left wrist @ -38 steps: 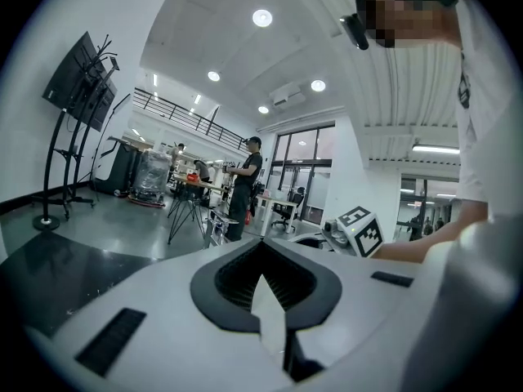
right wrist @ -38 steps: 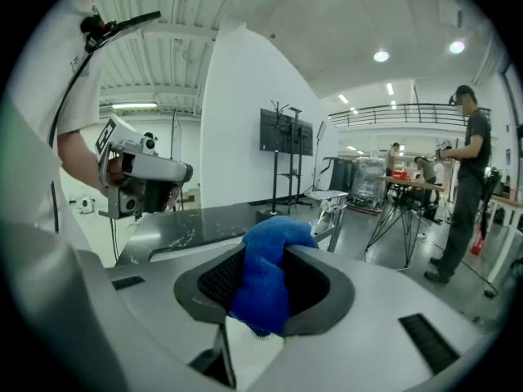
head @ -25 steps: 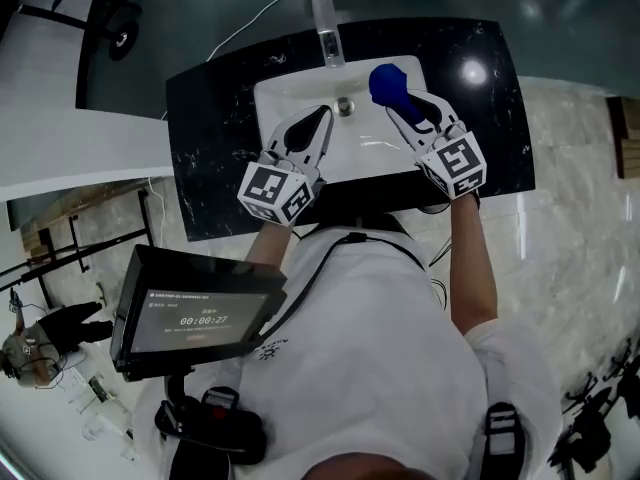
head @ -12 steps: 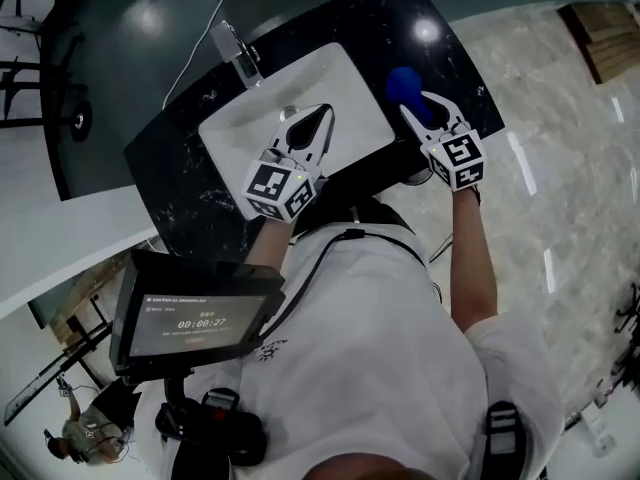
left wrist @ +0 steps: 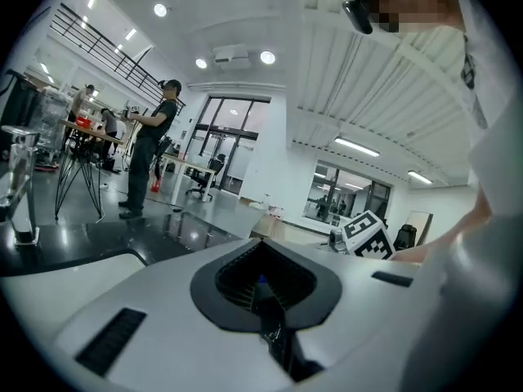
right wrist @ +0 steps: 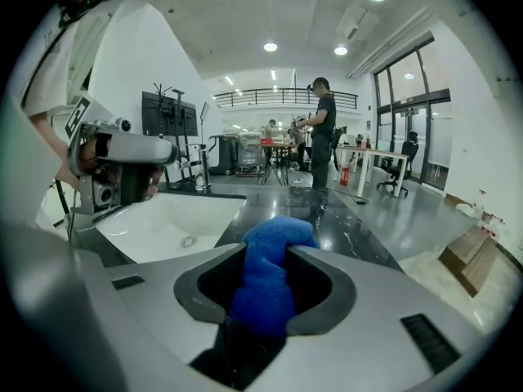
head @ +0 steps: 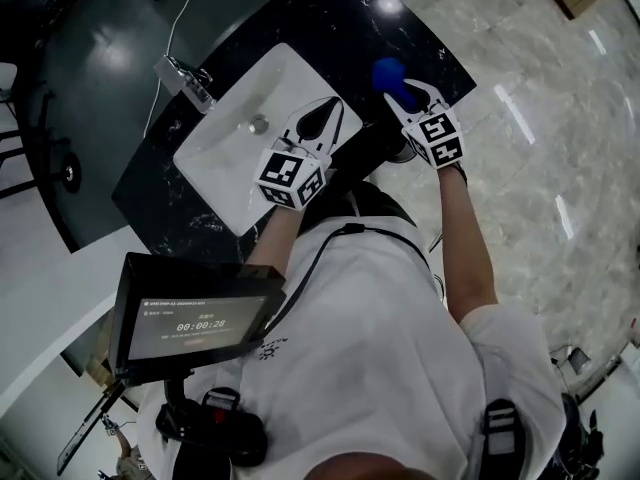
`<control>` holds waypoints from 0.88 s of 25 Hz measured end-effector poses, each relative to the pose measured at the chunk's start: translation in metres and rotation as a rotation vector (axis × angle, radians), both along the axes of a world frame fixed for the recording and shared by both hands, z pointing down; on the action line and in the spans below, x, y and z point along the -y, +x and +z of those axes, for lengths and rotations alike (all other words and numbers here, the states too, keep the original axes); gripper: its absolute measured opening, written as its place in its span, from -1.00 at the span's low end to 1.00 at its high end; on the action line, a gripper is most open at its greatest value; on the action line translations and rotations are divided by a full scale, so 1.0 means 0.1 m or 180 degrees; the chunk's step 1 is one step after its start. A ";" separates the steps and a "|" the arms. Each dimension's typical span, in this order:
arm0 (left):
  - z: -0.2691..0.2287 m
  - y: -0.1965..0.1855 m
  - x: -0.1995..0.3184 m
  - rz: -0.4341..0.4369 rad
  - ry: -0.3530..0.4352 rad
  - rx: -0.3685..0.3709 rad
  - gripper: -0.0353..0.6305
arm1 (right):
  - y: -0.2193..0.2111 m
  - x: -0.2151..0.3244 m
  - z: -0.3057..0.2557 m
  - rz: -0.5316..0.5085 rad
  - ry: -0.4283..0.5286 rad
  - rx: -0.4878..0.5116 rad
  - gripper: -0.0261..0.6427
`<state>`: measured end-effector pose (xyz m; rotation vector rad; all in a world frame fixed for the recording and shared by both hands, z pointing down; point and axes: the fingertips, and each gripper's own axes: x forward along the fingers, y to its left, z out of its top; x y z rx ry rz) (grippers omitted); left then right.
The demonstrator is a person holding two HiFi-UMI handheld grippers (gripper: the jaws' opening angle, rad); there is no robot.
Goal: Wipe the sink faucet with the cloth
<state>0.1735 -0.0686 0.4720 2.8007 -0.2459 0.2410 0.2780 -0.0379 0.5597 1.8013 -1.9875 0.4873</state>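
The chrome faucet (head: 186,80) stands at the far edge of the white sink (head: 232,143), which is set in a black countertop (head: 345,28). My right gripper (head: 404,92) is shut on a bunched blue cloth (head: 388,72) over the counter's right end, well away from the faucet. In the right gripper view the cloth (right wrist: 268,274) fills the space between the jaws of the right gripper (right wrist: 266,300), with the sink (right wrist: 167,217) to the left. My left gripper (head: 331,106) is shut and empty over the sink's near right corner. It also shows as the left gripper (right wrist: 122,158).
A screen (head: 195,318) hangs on the person's chest below the counter. Pale marble floor (head: 540,118) lies to the right of the counter. A white cable (head: 170,38) runs across the dark floor behind the faucet. People (right wrist: 324,129) stand at desks far behind.
The sink has swung to the left in the head view. Both grippers have moved right across it: the cloth has gone from over the basin to the counter's right end.
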 end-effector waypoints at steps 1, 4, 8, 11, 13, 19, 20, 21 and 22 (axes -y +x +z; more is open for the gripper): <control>0.00 0.04 -0.02 0.0021 -0.0008 0.0009 -0.93 | 0.03 0.00 0.00 0.0028 -0.0008 0.0002 -0.55; 0.01 0.11 -0.05 0.0062 -0.0023 0.0027 -0.93 | 0.07 0.01 0.04 0.0074 -0.0073 0.0017 -0.55; -0.01 0.11 -0.04 0.0052 -0.0028 0.0025 -0.93 | 0.04 0.00 0.19 0.0010 -0.0275 -0.0051 -0.49; 0.00 0.10 -0.01 0.0038 -0.0020 0.0023 -0.93 | 0.04 0.00 0.20 0.0015 -0.0267 -0.0076 -0.34; 0.00 0.07 0.00 0.0028 -0.0018 0.0017 -0.93 | 0.02 0.00 0.17 -0.0008 -0.0252 -0.0076 -0.32; -0.04 -0.03 0.08 -0.0068 0.0019 -0.0037 -0.93 | -0.06 0.05 0.00 -0.0121 -0.0170 -0.0150 -0.32; -0.04 -0.05 0.11 -0.0097 0.0031 -0.0042 -0.93 | -0.07 0.07 -0.04 -0.0144 -0.0129 -0.0153 -0.32; -0.04 -0.08 0.13 -0.0128 0.0042 -0.0046 -0.93 | -0.09 0.10 -0.09 -0.0170 -0.0068 -0.0148 -0.32; -0.06 -0.11 0.16 -0.0163 0.0053 -0.0053 -0.93 | -0.13 0.12 -0.17 -0.0202 0.0010 -0.0136 -0.32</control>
